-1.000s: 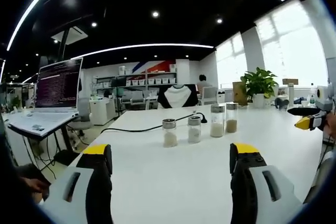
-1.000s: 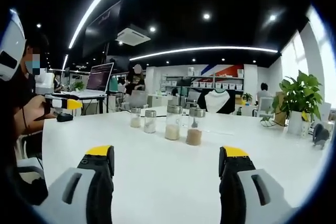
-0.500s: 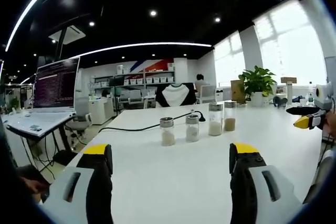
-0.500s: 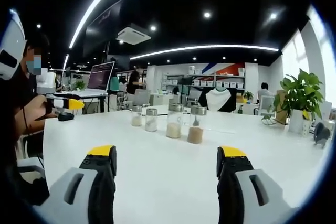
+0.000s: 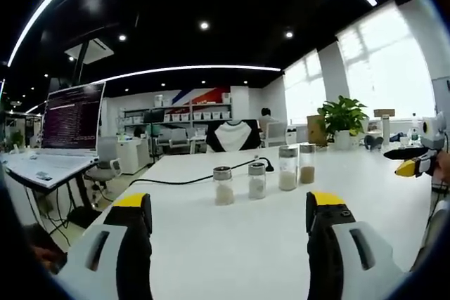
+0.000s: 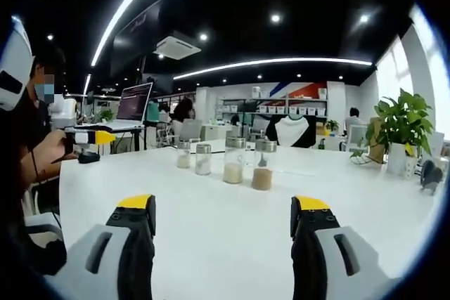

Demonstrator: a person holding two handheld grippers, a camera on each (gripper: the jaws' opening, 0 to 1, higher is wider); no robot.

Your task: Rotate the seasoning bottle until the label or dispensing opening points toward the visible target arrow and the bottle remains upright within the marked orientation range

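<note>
Hovering spread wide and empty, both the left gripper (image 5: 228,209) and right gripper (image 6: 223,210) face four seasoning bottles (image 6: 233,162).

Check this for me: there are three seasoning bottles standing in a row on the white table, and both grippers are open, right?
Not three: the left gripper view shows four bottles standing in a row on the white table. Both the left gripper and the right gripper are open.
</note>
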